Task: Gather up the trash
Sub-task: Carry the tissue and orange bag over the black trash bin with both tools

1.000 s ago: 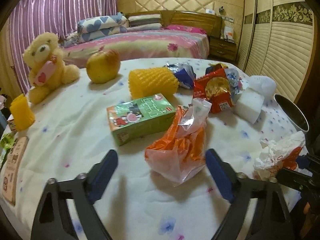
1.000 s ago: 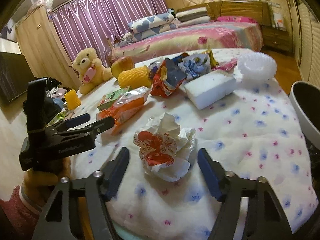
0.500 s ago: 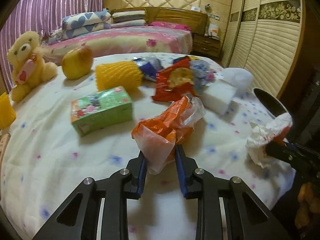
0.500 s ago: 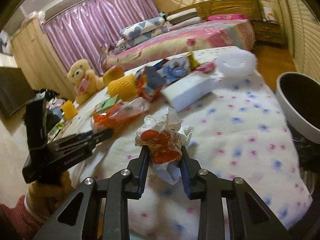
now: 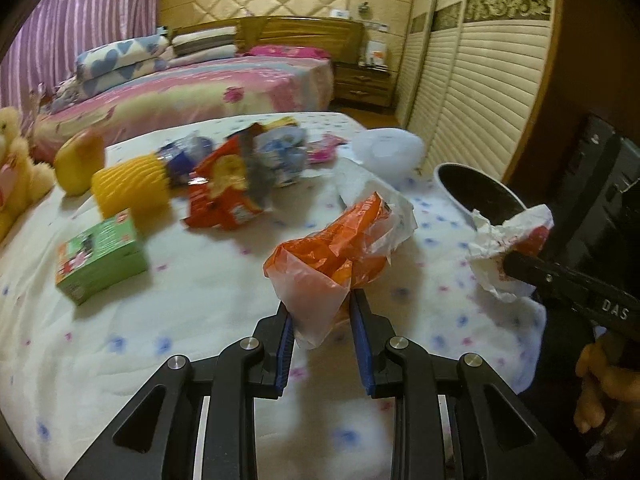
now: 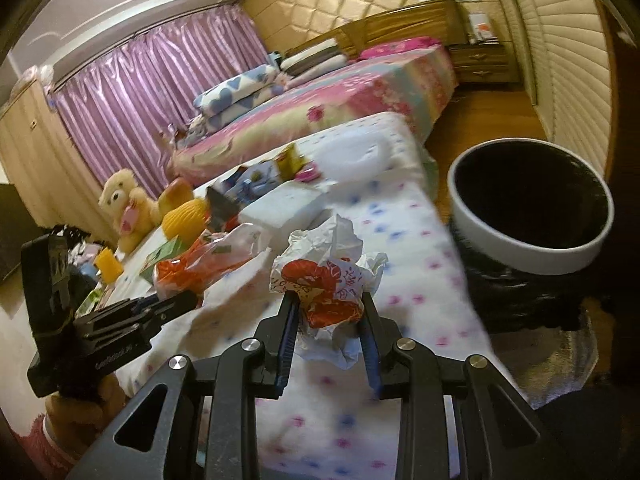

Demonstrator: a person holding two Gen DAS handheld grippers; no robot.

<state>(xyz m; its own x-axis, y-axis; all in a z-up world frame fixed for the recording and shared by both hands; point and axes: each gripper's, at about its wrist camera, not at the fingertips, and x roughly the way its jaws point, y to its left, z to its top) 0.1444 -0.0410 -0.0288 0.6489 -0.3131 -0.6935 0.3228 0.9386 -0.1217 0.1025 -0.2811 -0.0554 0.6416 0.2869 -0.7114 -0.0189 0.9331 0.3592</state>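
Over the near edge of the quilted table (image 5: 168, 320): two trash items, both held clear of the cloth, evidently for carrying to the white-rimmed bin (image 6: 532, 216) at far right.

Item 1: orange plastic bag (image 5: 340, 256), its near end pinched between the pads of the left gripper (image 5: 322, 320), bulk projecting forward.

Item 2: crumpled red-and-white paper wrapper (image 6: 324, 280), clamped at its middle by the right gripper (image 6: 330, 328), bin beyond to the right.

Left on table: snack packets (image 5: 228, 192), green carton (image 5: 100, 256).
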